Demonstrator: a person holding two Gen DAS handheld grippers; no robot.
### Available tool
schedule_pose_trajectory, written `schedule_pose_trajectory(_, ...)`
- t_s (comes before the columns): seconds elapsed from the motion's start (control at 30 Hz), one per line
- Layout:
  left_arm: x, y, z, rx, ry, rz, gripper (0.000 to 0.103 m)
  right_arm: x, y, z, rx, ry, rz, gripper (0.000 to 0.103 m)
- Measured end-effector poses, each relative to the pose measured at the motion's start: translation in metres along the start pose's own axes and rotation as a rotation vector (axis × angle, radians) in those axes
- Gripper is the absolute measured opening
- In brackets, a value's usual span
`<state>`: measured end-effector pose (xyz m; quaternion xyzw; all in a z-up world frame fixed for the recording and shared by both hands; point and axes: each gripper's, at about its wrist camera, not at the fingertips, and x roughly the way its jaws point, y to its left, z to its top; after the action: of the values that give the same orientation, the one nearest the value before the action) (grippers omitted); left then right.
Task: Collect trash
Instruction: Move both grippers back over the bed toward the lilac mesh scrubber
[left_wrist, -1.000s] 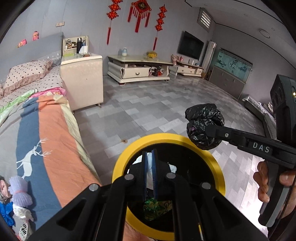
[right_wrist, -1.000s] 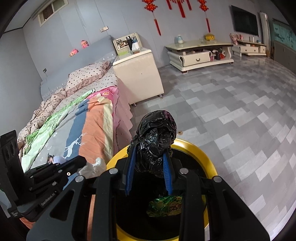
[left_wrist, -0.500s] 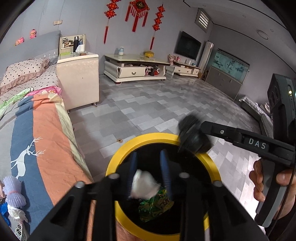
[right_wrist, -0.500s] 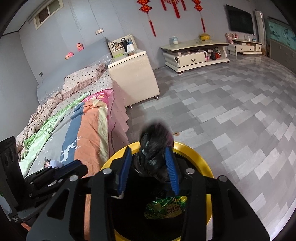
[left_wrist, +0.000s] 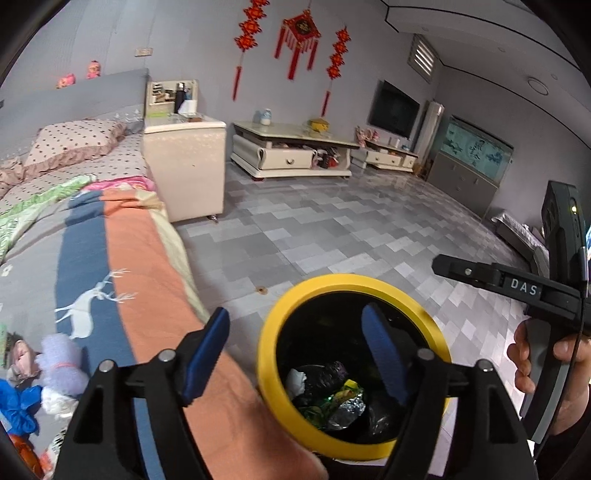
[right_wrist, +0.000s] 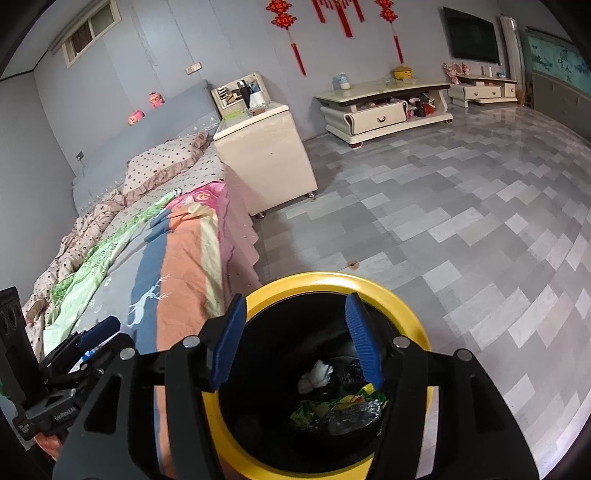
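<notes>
A yellow-rimmed bin (right_wrist: 402, 306) with a black lining is standing on the grey tiled floor (right_wrist: 461, 206) just beside the bed (right_wrist: 177, 266); both grippers are hanging over it, pointing down toward its mouth; the left gripper (left_wrist: 295, 350) is spreading its blue-padded jaws wide, one finger sitting over the orange stripe of the bedspread (left_wrist: 147, 280) and the other over the bin's opening, with nothing between them; the right gripper (right_wrist: 295, 336) is also parting its jaws, both pads framing the bin's mouth and holding nothing; inside the bin the trash is lying at the bottom, a crumpled white tissue (right_wrist: 317, 374) resting against a black plastic bag (right_wrist: 351, 373), with a green and yellow wrapper (right_wrist: 332, 404) and a bit of silvery foil (left_wrist: 347, 410) beside them; in the left view a hand (left_wrist: 546, 365) is gripping the handle of the right gripper at the right edge; a cream bedside cabinet (right_wrist: 262, 155) is standing at the head of the bed, and a low cream TV stand (right_wrist: 384, 107) is sitting against the far wall under red hanging ornaments (left_wrist: 299, 40); a small dark speck is lying on the floor just beyond the bin's rim.
</notes>
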<state>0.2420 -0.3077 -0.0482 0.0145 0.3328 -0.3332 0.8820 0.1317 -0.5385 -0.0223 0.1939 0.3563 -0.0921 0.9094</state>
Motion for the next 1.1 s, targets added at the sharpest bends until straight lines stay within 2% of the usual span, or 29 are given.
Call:
schedule_pose_trajectory(0.2,-0.039,0.02,-0.009,-0.015,-0.035,0.044,0.078,-0.009,0.032,-0.006,-0.047,0.002,0.034,0.06)
schedule_pose_trajectory(0.37,-0.077,0.041,-0.016,-0.021,-0.072,0.097,0.082,-0.008,0.074,-0.011,-0.104,0.02,0.076,0.061)
schedule_pose_trajectory(0.63,-0.138,0.087,-0.037,-0.058,-0.102,0.198,0.083,-0.001,0.156,-0.023,-0.191,0.049,0.204,0.064)
schedule_pose_trajectory(0.83,-0.178,0.121,-0.055,-0.092,-0.108,0.27,0.083,0.007,0.217,-0.027,-0.253,0.069,0.277,0.064)
schedule_pose_trajectory(1.1,-0.212,0.163,-0.092,-0.151,-0.074,0.347,0.083,0.031,0.287,-0.036,-0.34,0.105,0.311,0.064)
